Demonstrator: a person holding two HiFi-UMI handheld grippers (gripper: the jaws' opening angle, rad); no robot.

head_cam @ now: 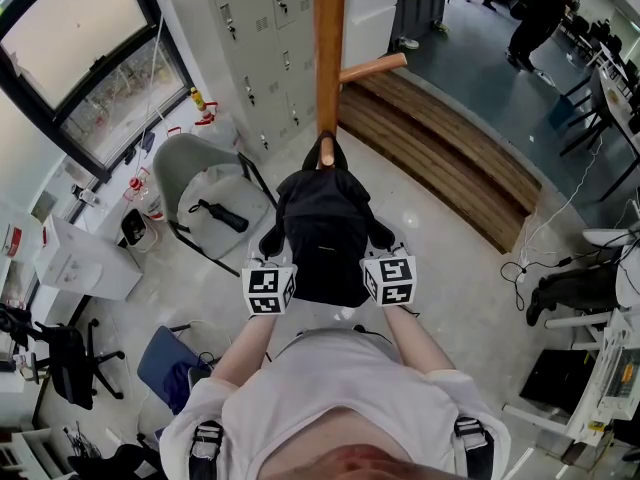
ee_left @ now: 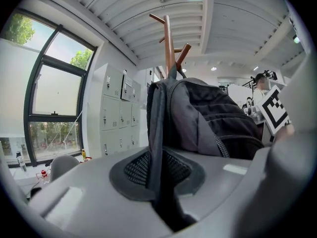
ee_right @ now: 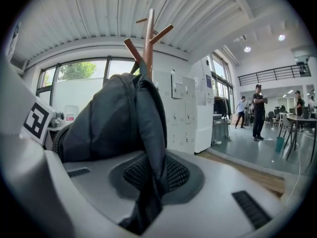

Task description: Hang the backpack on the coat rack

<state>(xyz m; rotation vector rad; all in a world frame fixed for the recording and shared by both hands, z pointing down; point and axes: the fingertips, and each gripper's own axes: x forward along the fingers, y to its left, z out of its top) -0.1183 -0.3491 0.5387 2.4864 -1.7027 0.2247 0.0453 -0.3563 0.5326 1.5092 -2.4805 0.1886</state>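
The black backpack hangs upright against the wooden coat rack. Its top handle sits around a low peg tip. My left gripper is shut on the left shoulder strap, and my right gripper is shut on the right strap. In the left gripper view the backpack fills the middle, with the coat rack rising behind it and the left gripper below. In the right gripper view the backpack leans on the coat rack above the right gripper.
A grey chair holding a black object stands to the left of the rack. Grey lockers stand behind it, and a wooden step runs to the right. A longer peg points right. People stand far back; cables lie on the floor.
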